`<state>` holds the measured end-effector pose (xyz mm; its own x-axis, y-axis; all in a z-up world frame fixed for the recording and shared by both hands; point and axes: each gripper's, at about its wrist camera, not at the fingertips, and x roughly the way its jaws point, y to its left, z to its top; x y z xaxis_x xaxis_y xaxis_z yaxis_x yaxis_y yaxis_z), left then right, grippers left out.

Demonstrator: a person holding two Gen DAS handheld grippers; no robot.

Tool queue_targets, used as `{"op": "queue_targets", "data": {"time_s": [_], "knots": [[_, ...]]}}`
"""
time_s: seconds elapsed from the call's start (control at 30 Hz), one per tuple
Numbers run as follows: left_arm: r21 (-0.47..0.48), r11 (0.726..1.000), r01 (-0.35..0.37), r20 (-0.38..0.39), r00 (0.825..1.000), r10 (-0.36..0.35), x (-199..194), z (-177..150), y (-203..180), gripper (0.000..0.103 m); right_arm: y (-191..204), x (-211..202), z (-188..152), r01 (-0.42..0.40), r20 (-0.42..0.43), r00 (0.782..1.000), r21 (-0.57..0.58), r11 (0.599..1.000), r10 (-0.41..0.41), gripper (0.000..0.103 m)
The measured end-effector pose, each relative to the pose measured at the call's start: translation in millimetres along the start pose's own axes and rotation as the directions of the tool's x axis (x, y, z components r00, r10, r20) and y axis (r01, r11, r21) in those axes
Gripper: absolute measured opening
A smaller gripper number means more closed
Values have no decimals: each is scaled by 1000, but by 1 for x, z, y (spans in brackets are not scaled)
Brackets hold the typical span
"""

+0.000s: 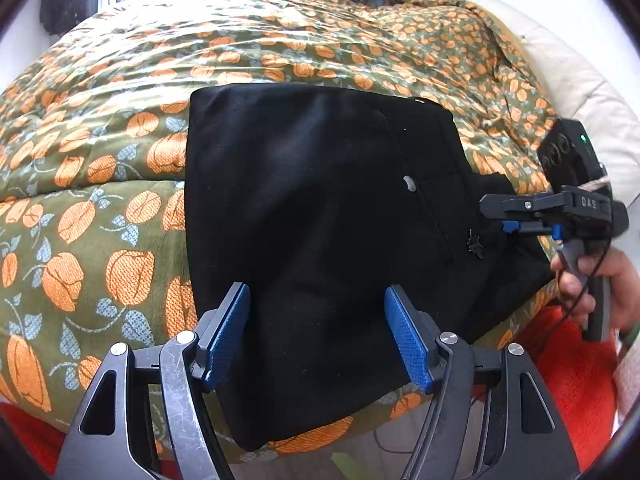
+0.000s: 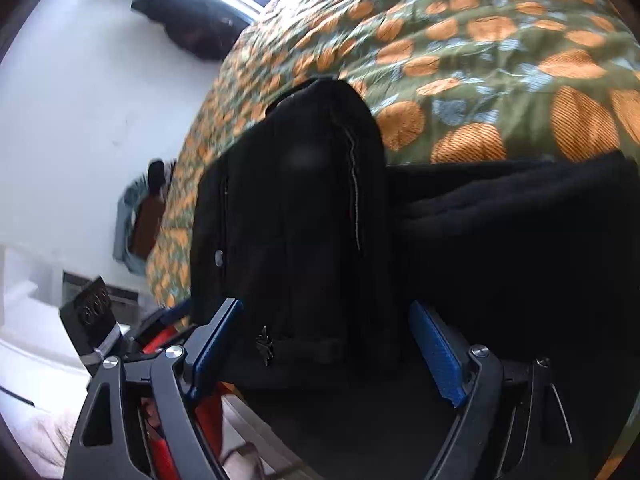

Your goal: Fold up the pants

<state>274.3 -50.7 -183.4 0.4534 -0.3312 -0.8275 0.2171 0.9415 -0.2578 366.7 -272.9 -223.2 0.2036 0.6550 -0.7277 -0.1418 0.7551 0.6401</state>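
Between the left gripper's [image 1: 318, 332] jaws: nothing, they stand wide, poised over the near end of the black pants [image 1: 320, 208], not pinching cloth. Right gripper [image 2: 326, 354] jaws also spread wide with nothing between them, at the pants' right edge near the small embroidered logo [image 2: 264, 346]; in the left view they look close together side-on, but the right wrist view settles it. Pants lie on the bed, on the orange-flowered quilt [image 1: 120, 128], apparently already doubled into a compact block, near end hanging over the bed edge. My read: soft, limp knit, light, several layers thick, so it will sag and slide if pinched by one layer. Grab through the full stack at opposite corners or the fold edge, clear of the button [image 1: 409, 183]. Quilt is puffy, so expect drag.
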Motion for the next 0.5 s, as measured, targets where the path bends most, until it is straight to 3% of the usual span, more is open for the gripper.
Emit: {"op": "queue_targets", "data": {"time_s": [0.1, 0.2, 0.27, 0.3, 0.37, 0.43, 0.5], "knots": [[-8, 1000, -2, 2, 1000, 2, 1, -1, 1, 71, 0, 7, 10, -65, -72, 995, 1, 998, 64, 84], [-22, 1000, 1, 4, 1000, -1, 1, -2, 4, 72, 5, 6, 13, -134, -93, 987, 7, 991, 134, 70], [-28, 1000, 8, 3, 1000, -7, 0, -2, 7, 73, 5, -1, 6, -190, -69, 979, 18, 982, 191, 57], [-32, 999, 10, 3, 1000, -10, 0, -2, 8, 73, 5, -5, 4, -222, -51, 973, 29, 975, 223, 55], [-37, 999, 15, 4, 1000, -15, 0, -3, 10, 73, 10, -4, 0, -169, -62, 984, 7, 986, 169, 48], [-31, 1000, 7, 4, 1000, -7, 0, -3, 10, 74, 20, 6, -5, -27, -97, 995, -66, 997, 21, 41], [-27, 1000, 4, 4, 1000, -4, -2, -3, 10, 74, 29, 5, -9, 24, -66, 997, -88, 996, -30, 37]]}}
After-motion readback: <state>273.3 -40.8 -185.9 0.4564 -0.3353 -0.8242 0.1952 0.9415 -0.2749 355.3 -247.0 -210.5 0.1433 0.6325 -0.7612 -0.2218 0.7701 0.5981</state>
